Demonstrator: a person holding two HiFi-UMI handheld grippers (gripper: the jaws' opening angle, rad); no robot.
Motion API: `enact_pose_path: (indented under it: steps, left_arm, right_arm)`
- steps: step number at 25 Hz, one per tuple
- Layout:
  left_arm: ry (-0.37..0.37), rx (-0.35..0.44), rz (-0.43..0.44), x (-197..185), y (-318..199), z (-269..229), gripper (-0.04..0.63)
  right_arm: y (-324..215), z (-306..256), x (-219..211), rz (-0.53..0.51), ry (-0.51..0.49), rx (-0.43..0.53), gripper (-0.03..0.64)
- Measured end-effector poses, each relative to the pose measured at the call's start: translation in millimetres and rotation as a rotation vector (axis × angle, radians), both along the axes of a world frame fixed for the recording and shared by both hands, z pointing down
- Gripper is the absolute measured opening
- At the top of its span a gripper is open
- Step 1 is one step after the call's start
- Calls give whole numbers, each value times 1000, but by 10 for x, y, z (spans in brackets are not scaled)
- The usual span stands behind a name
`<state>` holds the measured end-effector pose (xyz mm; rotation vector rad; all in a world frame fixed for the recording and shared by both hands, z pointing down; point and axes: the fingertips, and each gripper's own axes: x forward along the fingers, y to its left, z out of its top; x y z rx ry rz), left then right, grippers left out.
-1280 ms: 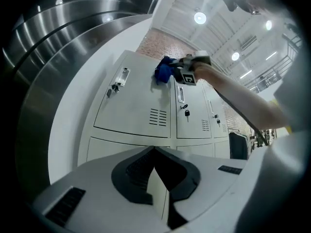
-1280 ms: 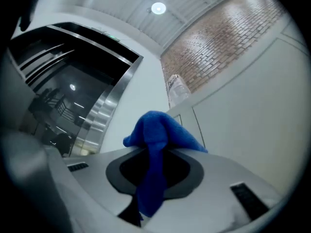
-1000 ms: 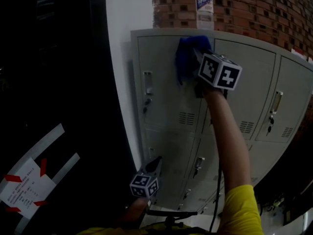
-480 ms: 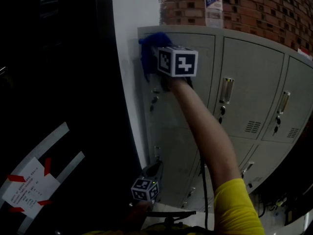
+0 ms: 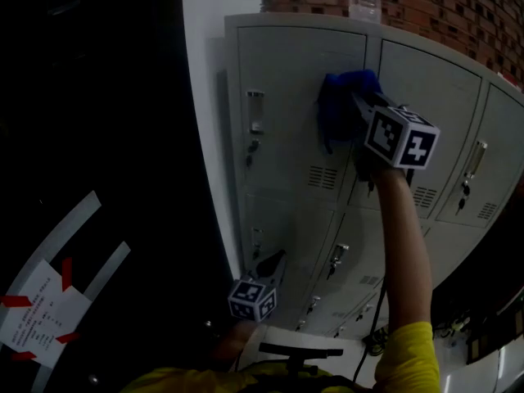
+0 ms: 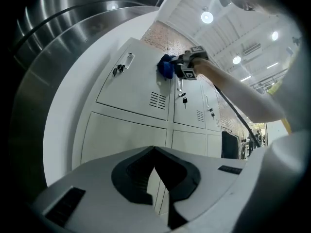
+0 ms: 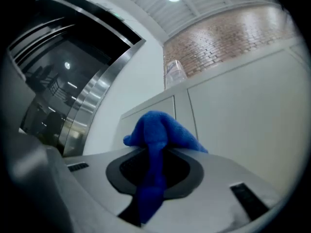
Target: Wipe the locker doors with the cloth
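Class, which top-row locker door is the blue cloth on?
The leftmost top door, beside the white wall. The blue cloth, clamped in the right gripper, sits near that door's right edge, above its vent slots.

- Cloth [image 5: 340,109]: blue, bunched, pressed against the upper-left door near its right edge.
- Locker doors [image 5: 278,97]: grey metal, all shut, each with handle and vent slots.

Head view down on lockers [image 5: 286,97], left gripper view from below, right gripper view close against them
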<state>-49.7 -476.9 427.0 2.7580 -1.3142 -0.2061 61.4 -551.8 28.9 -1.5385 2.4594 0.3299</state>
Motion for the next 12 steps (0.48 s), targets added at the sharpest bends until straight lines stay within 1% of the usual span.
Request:
enact_pose_path:
  steps: [2,5,7,9,11,12]
  left_arm:
    - [-2,0,-3,-32,65,7,8]
    - [-9,-18,-34,-174,125,70,8]
    - [-7,-25,-62,-283,163,107,8]
    - [-4,-27,-89,-386,200,128,8]
    - [-4,-29,-106,-458,220,149,8]
    - [-5,-32,-110,-476,225,165,8]
  right_arm:
    - [-80,25,-251,-56,-13,-7,69]
    - [-263,41,-869,-146,9,-26,69]
    - [-416,61,-1335,-182,35,-46,69]
    - [-563,144,-1775,-212,68,-90,71]
    - [-657,218,-2069,-226,97,-112,71]
    - [-668,237,-2142,-237,106,-109,71]
